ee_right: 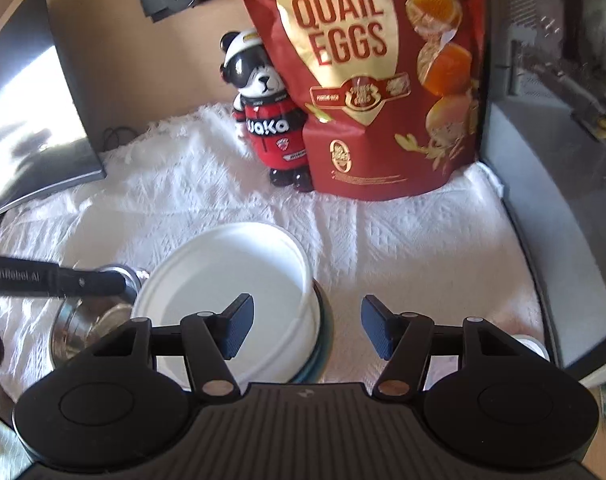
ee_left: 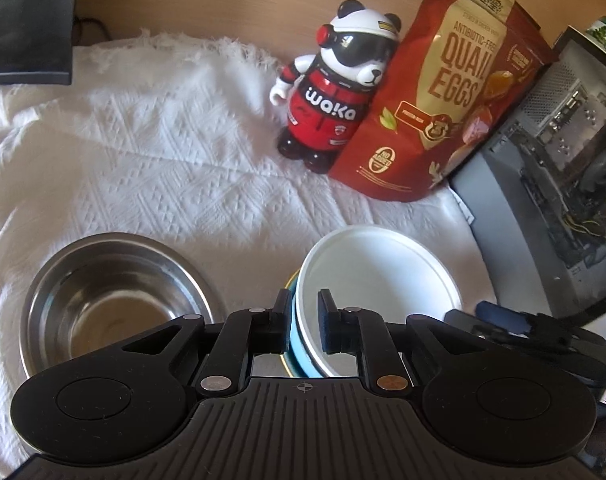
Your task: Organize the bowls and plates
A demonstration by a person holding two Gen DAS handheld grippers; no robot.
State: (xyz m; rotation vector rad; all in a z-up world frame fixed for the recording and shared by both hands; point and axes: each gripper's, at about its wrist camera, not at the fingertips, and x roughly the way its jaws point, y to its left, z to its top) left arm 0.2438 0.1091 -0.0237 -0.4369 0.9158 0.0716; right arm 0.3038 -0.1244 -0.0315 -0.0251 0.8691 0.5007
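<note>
A white bowl sits on a blue plate on the white cloth. My left gripper is shut on the white bowl's near rim, one finger outside and one inside. A steel bowl stands to its left. In the right wrist view the white bowl rests on the dark-rimmed blue plate, and the steel bowl is partly hidden by the left gripper body. My right gripper is open and empty, its left finger over the white bowl's right side.
A panda figure and a red quail-egg bag stand at the back. An open computer case lines the right side. A dark monitor stands at the left. The white cloth covers the table.
</note>
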